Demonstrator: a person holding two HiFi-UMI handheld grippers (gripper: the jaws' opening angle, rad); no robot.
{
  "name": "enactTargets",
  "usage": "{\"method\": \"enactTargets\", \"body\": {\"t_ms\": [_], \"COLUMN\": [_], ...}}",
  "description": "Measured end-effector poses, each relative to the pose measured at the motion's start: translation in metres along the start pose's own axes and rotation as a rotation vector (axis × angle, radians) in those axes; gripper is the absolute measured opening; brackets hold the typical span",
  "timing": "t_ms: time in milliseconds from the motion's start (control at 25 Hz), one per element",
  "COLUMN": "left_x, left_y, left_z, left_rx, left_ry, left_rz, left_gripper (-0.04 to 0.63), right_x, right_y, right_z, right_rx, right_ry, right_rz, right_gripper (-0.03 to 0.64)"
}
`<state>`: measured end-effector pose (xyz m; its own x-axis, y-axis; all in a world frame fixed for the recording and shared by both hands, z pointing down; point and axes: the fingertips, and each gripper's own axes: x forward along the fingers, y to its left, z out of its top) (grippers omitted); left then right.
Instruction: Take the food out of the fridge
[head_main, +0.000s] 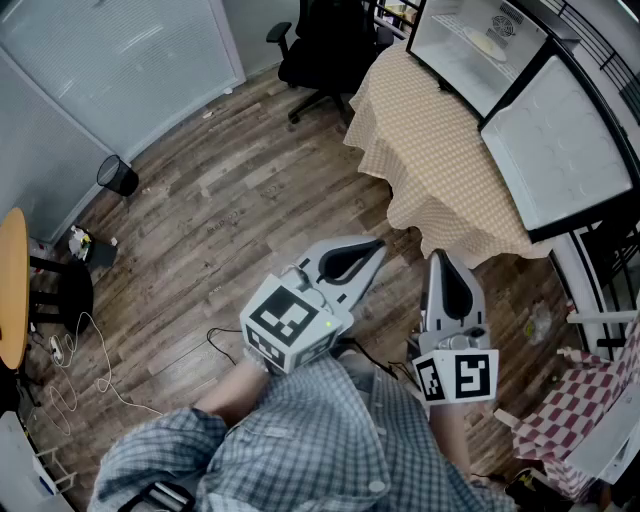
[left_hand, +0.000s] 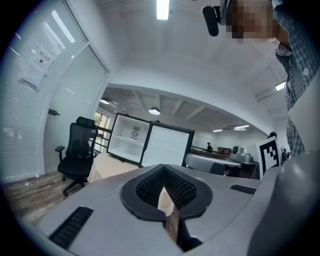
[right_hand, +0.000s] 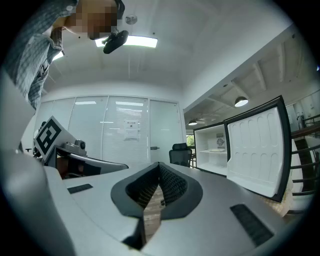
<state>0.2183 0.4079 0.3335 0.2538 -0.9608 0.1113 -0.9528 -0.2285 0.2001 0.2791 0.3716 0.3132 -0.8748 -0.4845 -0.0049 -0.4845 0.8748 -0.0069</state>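
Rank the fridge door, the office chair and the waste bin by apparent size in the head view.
fridge door: largest
office chair: clearly smaller
waste bin: smallest by far

The floor of brown wooden planks (head_main: 250, 200) fills most of the head view. A black office chair on wheels (head_main: 322, 50) stands at the top, just beside a table covered with a beige checked cloth (head_main: 440, 160), which hangs down in folds. At the left, a black wire-mesh waste basket (head_main: 118, 176) stands near the frosted glass partition wall (head_main: 120, 50). A round orange-brown wooden tabletop (head_main: 10, 290) shows at the left edge, with a thin white cable (head_main: 80, 370) lying loose on the floor beside it. A red-and-white checked cloth (head_main: 575, 405) is at the lower right. A white paper notice (right_hand: 131, 130) hangs on the glass wall.
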Motion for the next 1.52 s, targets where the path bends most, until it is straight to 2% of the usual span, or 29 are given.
{"method": "enactTargets", "body": {"t_ms": [520, 680, 1280, 1520], "left_x": [-0.009, -0.017, -0.065, -0.078], "left_y": [0.004, 0.009, 0.056, 0.073], "left_z": [0.001, 0.002, 0.012, 0.011], "left_rx": [0.018, 0.016, 0.041, 0.015], "left_ry": [-0.006, -0.009, -0.057, -0.068], "left_rz": [0.001, 0.008, 0.057, 0.088], "left_gripper": [0.006, 0.006, 0.006, 0.006], "right_x": [0.002, 0.004, 0.034, 0.04], "right_y": [0.005, 0.009, 0.05, 0.064], "right_z": [0.001, 0.001, 0.004, 0.003], "right_rx": [0.011, -0.019, -0.04, -0.058], "right_ry": [-0.003, -0.004, -0.036, -0.028], "right_rz": [-0.018, -0.036, -0.035, -0.026], "right_gripper": [0.009, 0.009, 0.009, 0.009]}}
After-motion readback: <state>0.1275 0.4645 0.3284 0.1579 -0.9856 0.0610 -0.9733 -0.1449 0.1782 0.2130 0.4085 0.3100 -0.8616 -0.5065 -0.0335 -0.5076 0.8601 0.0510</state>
